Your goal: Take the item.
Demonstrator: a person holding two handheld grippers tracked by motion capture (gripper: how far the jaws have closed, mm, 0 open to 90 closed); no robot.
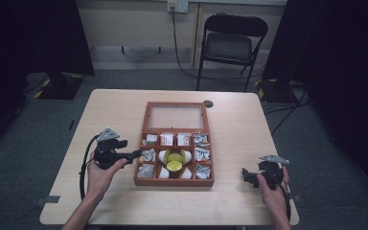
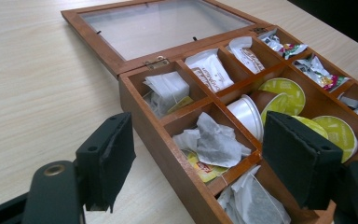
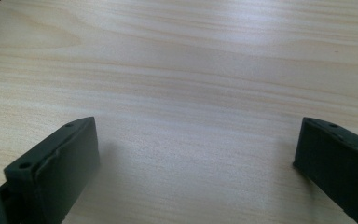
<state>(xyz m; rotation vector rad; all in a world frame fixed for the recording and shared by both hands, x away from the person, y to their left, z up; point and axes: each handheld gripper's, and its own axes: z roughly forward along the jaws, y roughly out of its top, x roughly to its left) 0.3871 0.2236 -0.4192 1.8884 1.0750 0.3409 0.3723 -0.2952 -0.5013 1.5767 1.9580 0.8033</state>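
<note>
Looking down from the high view, wooden tea box (image 1: 174,180) sits mid-counter (image 1: 115,110), lid flat; left gripper (image 1: 135,154) at its left wall, right gripper (image 1: 247,176) well apart. Left gripper view: jaws wide, empty, tea bags (image 2: 213,142) just ahead, straddling that wall. Right gripper view: jaws wide over bare counter, holding nothing.

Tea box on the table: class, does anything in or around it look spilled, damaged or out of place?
Nothing stands out. The wooden tea box sits square on the table with its glass lid laid flat open. Tea bags, sachets and yellow-lidded pods all stay inside their compartments.
</note>
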